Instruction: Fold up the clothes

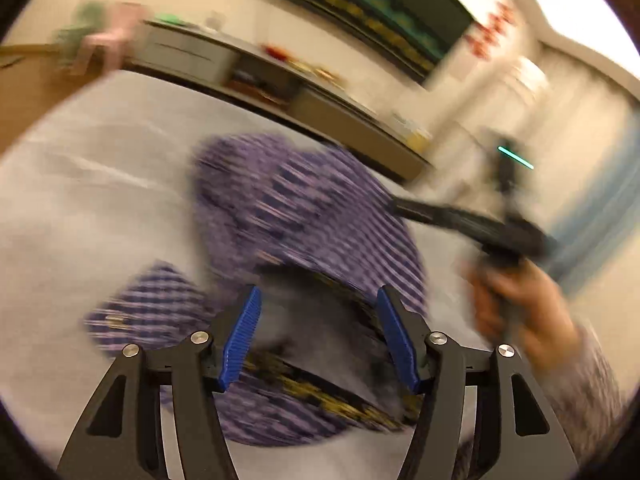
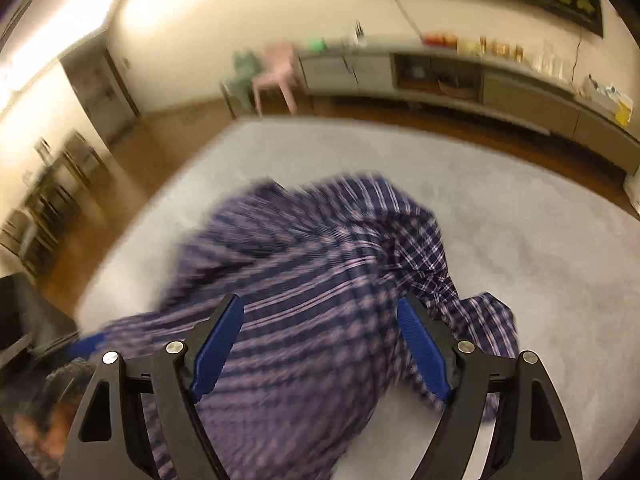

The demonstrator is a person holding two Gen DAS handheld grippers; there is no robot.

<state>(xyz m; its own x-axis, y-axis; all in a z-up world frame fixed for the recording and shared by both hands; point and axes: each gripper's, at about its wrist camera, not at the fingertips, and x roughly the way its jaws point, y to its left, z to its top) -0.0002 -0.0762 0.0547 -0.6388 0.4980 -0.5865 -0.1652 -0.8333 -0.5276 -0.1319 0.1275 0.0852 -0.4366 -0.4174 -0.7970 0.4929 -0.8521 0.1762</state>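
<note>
Crumpled purple plaid shirt, soft woven cotton, heaped on pale grey low-pile carpet. Left gripper: ribbed blue pads spread, blurred dark fabric between, grip unclear. Right gripper: pads spread wide above shirt, pinching nothing.

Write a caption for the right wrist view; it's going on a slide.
Open right gripper above a crumpled purple plaid shirt on a grey carpet.

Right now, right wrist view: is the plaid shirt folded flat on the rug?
No. The plaid shirt lies in a rumpled, bunched heap on the grey rug, with no neat fold.
</note>
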